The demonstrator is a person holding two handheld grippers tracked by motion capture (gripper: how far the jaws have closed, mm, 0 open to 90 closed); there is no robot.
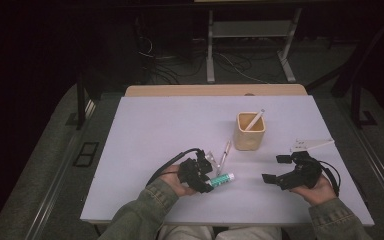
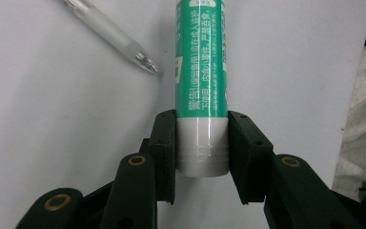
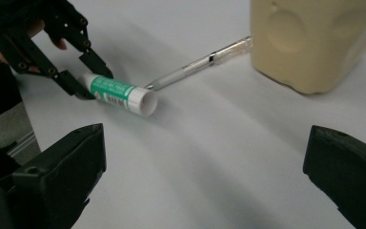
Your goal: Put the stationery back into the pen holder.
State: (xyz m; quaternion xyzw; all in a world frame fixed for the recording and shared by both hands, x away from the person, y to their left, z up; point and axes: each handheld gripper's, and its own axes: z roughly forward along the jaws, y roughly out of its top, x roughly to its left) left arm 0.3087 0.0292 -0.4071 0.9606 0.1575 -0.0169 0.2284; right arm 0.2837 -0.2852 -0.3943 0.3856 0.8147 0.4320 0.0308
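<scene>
We are looking at a small tube [image 2: 201,62] with a green label and a white cap, lying flat on the pale worktop [image 1: 150,130] near its front edge, left of centre. The left hand-held gripper [image 2: 202,148] has it by the white cap end: both black pads press on the cap's sides, jaws drawn in to a narrow gap around it. In the high view we see the same grip, left hand-held gripper [image 1: 203,181] at the tube [image 1: 222,178], the green body sticking out to the right.

From the right gripper view the tube's [image 3: 119,93] far end shows as a flat white disc. The right hand-held gripper [image 3: 205,162] has its jaws spread wide with nothing between them, bare worktop below; in the high view it [image 1: 275,170] sits well apart from the tube, to the right.

Now the hard parts. The tube's top runs out of the left gripper view, so its full length is cut off there. A clear pen [image 2: 109,36] lies just beside the tube, tip towards it, its barrel cut off at the frame edge too. A beige cup [image 1: 250,131] stands behind, with a white stick [image 1: 254,120] leaning in it.

The label carries white printed lines of Chinese characters along the tube; we cannot read them surely, nor make out a brand.
</scene>
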